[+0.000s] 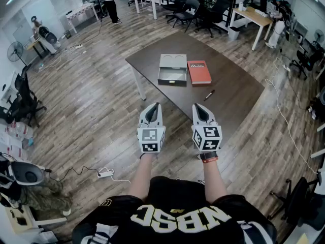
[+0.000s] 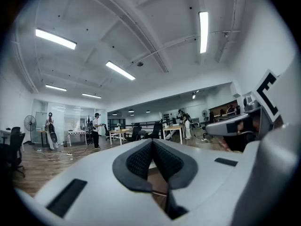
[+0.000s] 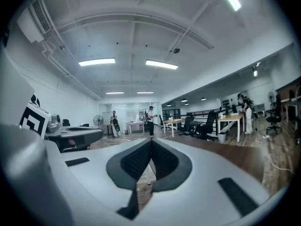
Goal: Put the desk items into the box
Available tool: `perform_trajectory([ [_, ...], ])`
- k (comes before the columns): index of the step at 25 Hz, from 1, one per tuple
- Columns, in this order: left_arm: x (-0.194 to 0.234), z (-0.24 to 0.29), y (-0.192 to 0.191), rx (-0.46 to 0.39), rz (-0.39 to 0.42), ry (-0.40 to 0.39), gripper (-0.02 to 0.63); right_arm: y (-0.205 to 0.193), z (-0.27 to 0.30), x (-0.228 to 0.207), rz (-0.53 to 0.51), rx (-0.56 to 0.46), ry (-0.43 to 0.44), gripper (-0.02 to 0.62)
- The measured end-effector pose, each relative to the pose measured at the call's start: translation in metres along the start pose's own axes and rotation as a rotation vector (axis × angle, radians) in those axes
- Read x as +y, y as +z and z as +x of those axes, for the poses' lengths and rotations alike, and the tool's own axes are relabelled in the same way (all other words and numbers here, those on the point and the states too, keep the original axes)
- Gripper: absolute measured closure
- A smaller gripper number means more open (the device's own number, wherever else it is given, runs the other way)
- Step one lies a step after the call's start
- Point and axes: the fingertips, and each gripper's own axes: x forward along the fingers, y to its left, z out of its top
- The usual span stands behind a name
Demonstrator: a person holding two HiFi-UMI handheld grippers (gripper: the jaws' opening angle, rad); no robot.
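Observation:
On the dark brown table (image 1: pixel 231 88) in the head view an open grey box (image 1: pixel 172 80) stands with its lid folded back. A red book (image 1: pixel 199 71) lies flat just right of it. A black pen (image 1: pixel 209 95) rests nearer me, right of centre. My left gripper (image 1: pixel 154 106) (image 2: pixel 153 141) and right gripper (image 1: pixel 198 107) (image 3: pixel 151 140) are held side by side, pointing level, over the table's near corner and well short of the items. Both are shut with nothing between their pads. Neither gripper view shows the box, the book or the pen.
Wooden floor surrounds the table. Black office chairs (image 1: pixel 195 9) and light desks (image 1: pixel 256 18) stand behind it, with people farther back. A fan (image 1: pixel 15 51) and chair are at the left. A power strip (image 1: pixel 105 174) with cable lies on the floor near my feet.

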Motion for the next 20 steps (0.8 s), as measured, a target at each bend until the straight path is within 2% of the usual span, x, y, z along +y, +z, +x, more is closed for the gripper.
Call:
perform_trajectory([
  [4,-0.014,-0.001,-0.008,-0.005,-0.059,-0.022,0.591,-0.013,-0.003,-0.009,0.016,0.023,0.001,0.588],
  [9,-0.026,0.016,-0.011,0.010,-0.044,-0.068,0.592,-0.019,0.004,-0.021,0.110,0.013,-0.036,0.588],
  [12,-0.028,0.032,-0.018,0.013,-0.058,-0.082,0.592,-0.026,0.018,-0.028,0.143,0.019,-0.026,0.588],
  [16,-0.013,0.074,-0.038,0.047,-0.103,-0.089,0.591,-0.031,0.054,-0.037,0.176,0.033,-0.012,0.588],
  [20,0.004,0.127,-0.036,0.030,-0.129,-0.119,0.591,-0.018,0.103,-0.051,0.148,0.028,-0.012,0.588],
])
